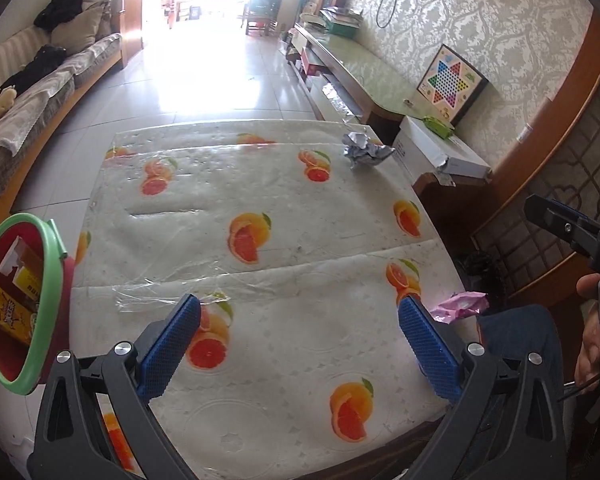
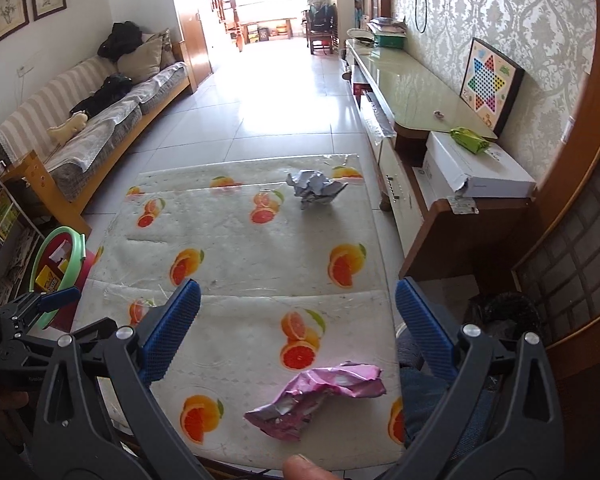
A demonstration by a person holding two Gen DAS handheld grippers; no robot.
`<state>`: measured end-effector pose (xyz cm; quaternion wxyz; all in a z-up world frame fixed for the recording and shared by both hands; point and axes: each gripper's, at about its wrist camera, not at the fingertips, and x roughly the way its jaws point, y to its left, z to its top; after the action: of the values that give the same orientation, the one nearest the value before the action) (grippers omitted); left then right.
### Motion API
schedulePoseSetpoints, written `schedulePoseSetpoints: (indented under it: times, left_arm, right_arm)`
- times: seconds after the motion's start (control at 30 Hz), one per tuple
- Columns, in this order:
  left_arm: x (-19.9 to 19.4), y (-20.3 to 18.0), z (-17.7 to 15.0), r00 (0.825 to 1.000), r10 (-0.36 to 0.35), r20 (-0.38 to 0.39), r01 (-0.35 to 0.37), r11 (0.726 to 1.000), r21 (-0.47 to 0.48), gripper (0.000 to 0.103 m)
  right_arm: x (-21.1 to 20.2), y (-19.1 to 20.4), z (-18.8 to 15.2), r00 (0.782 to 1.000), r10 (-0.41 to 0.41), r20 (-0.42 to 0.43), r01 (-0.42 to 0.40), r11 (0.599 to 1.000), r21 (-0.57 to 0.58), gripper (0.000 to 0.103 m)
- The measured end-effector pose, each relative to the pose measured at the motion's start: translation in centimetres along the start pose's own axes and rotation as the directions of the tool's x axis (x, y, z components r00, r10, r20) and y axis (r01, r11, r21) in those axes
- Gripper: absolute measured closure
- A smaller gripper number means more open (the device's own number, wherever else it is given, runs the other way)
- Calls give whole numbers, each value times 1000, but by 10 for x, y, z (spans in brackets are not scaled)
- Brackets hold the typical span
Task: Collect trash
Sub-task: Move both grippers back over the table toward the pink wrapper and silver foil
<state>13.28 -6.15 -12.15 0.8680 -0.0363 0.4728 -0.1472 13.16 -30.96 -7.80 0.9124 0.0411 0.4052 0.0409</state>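
Observation:
A crumpled pink wrapper [image 2: 318, 396] lies near the table's front edge, just below and between my right gripper's open fingers; it also shows in the left wrist view [image 1: 460, 306] at the right edge. A crumpled silver foil ball [image 2: 315, 189] lies at the far end of the table, also in the left wrist view [image 1: 366, 152]. A red bin with a green rim [image 1: 18, 308] holds yellow and white boxes at the table's left side, also in the right wrist view [image 2: 58, 268]. My left gripper [image 1: 300, 344] is open and empty over the table. My right gripper [image 2: 298, 328] is open and empty.
The table [image 2: 240, 240] has a fruit-print cloth under clear plastic. A sofa [image 2: 92, 120] runs along the left wall. A low cabinet [image 2: 412, 92] with a white box [image 2: 472, 168] and a game board [image 2: 490, 84] stands on the right. A dark bin [image 2: 504, 316] sits right of the table.

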Motion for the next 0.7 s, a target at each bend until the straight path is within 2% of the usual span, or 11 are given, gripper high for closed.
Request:
schedulePoseSetpoints:
  times: [0.23, 0.33, 0.47, 0.7]
  left_arm:
    - [38, -62, -10, 992, -84, -93, 95, 988, 118, 8]
    - [58, -86, -13, 986, -98, -133, 119, 980, 162, 8]
    - [85, -108, -20, 968, -131, -213, 169, 970, 175, 8]
    - [124, -144, -36, 951, -70, -300, 158, 947, 280, 8]
  right_arm:
    - [-2, -41, -12, 1000, -27, -5, 27, 998, 50, 7]
    - [0, -55, -13, 1000, -27, -5, 27, 997, 66, 7]
    - [4, -67, -10, 1000, -24, -1, 24, 997, 72, 7]
    - [18, -81, -7, 1000, 0, -9, 0, 997, 83, 7]
